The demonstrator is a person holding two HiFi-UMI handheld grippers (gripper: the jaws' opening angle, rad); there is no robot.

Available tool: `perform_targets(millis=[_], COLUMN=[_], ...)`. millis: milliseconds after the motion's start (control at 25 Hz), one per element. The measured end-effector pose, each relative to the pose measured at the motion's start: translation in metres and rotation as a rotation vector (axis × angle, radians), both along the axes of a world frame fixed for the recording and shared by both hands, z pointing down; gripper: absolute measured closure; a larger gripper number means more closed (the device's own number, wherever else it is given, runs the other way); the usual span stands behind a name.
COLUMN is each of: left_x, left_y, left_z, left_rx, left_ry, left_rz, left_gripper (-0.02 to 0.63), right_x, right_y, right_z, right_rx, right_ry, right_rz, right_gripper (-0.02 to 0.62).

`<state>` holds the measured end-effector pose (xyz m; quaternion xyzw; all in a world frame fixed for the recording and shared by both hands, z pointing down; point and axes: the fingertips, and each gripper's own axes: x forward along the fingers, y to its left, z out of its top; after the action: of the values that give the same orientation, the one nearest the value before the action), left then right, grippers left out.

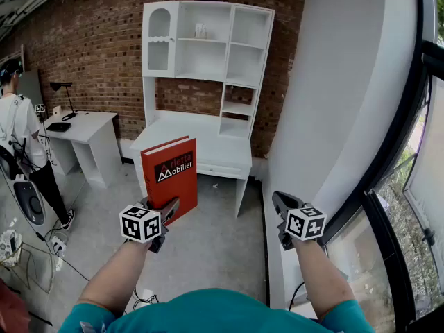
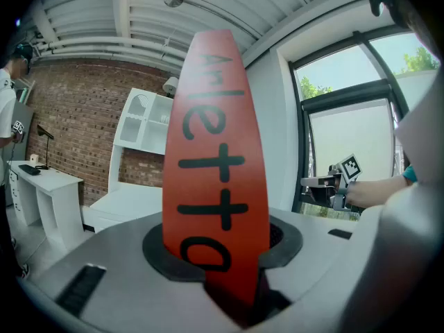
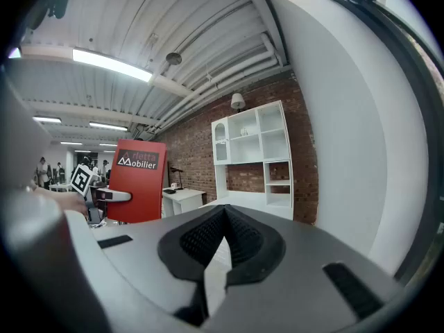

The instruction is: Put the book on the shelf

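A red book (image 1: 170,175) with "Mobilier" on its cover stands upright in my left gripper (image 1: 166,210), which is shut on its lower edge. The left gripper view has the book's spine (image 2: 215,151) rising from between the jaws of the left gripper (image 2: 222,255). The white shelf unit (image 1: 208,47) stands on a white desk against the brick wall, well beyond the book. My right gripper (image 1: 283,201) hovers at the right, level with the left, its jaws shut on nothing. The right gripper (image 3: 222,217) sees the book (image 3: 137,179) to its left.
A small white side desk (image 1: 83,127) with a black lamp (image 1: 62,89) stands at the left. A person (image 1: 17,137) is beside it, with cables (image 1: 28,255) on the floor. A white wall (image 1: 326,116) and a dark-framed window (image 1: 395,193) run along the right.
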<state>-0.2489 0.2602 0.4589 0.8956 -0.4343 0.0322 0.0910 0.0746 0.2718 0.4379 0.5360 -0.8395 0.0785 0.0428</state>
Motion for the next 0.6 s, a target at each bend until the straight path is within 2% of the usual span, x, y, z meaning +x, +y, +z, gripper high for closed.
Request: perform_targets(millis=[400, 600], left_x=[0.0009, 0.0037], left_y=[0.0018, 0.0018], left_z=[-0.0012, -0.0021], left_rx=[0.001, 0.001], left_ry=[-0.005, -0.005], left_rz=[0.005, 0.001], left_gripper=[0.434, 0.434], right_x=[-0.0023, 0.0004], right_y=[0.0003, -0.0014], right_z=[-0.0031, -0.006], right_rx=[0.006, 0.003], right_ry=[-0.002, -0.037], right_rz=[-0.007, -0.006], right_gripper=[0.575, 0.574])
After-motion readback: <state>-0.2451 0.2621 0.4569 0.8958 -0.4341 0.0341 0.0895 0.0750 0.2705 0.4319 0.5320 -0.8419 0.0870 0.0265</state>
